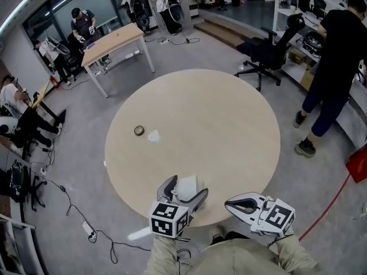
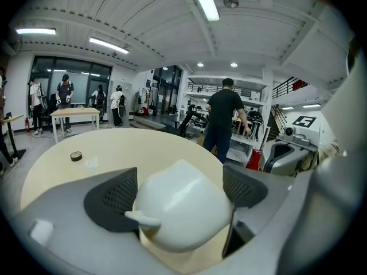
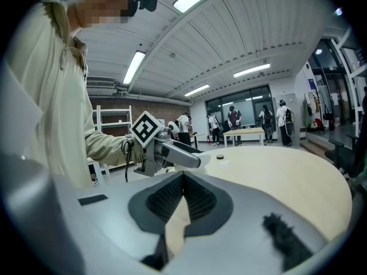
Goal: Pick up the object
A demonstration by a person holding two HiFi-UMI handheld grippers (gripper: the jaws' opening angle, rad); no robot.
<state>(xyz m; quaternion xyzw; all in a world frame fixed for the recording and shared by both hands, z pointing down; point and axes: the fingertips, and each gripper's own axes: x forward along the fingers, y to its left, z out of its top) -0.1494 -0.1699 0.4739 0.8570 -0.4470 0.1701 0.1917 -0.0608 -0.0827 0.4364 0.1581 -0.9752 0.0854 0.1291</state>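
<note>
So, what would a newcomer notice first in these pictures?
The big round table fills the middle of the head view. At its near edge the left tool grips a white cup between its pads, and the right tool is shut beside it. A small dark ring lies on the table's left part.

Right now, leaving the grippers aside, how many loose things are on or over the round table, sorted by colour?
White: 2 (cup between the left gripper jaws; small flat piece)
Dark: 1 (small ring)
Total: 3
</note>
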